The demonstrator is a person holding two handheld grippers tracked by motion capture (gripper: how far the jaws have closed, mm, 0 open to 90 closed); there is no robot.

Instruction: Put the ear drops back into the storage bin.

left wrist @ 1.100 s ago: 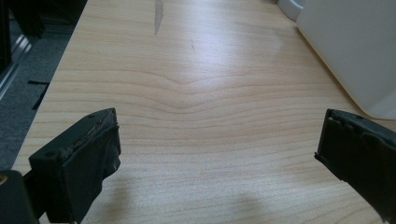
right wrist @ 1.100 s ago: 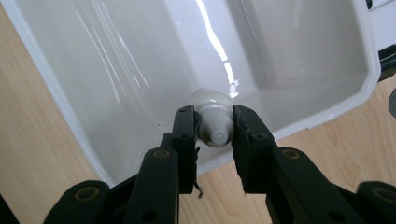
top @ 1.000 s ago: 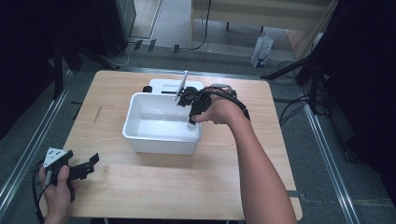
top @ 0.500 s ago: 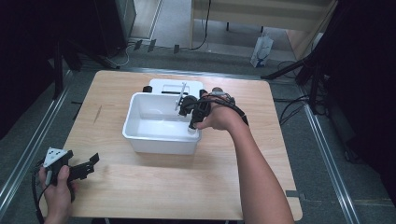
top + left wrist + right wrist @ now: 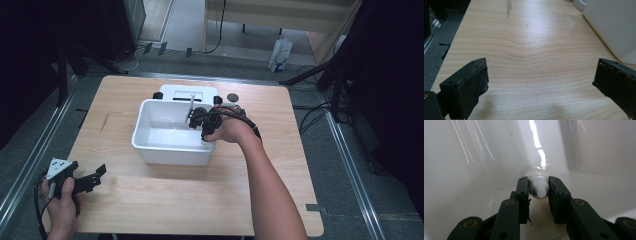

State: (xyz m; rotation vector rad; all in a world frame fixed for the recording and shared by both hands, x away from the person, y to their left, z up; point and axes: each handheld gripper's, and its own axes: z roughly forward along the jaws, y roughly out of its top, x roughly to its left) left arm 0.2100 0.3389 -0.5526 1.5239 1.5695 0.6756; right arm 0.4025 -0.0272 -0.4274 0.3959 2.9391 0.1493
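A white plastic tub (image 5: 150,150) stands in the middle of the wooden table (image 5: 280,150). My right gripper (image 5: 197,119) reaches into the tub from its right side. Its jaws are shut on a small white bottle (image 5: 536,173), held by the cap end, with the tub's glossy inner wall (image 5: 474,170) close behind. The right gripper (image 5: 538,187) points down toward the tub's floor. My left gripper (image 5: 95,177) rests at the table's near left corner, open, with nothing between its jaws. In its own view the left gripper (image 5: 541,77) hovers over bare wood, with the tub's outer wall (image 5: 614,27) at the upper right.
A white flat device (image 5: 190,92) with black knobs sits just behind the tub. Beside it lies a small dark round object (image 5: 232,97). Metal rails run along the floor on both sides of the table.
The right gripper has sunk a little lower into the tub with the bottle in its jaws. The left gripper has stayed where it was.
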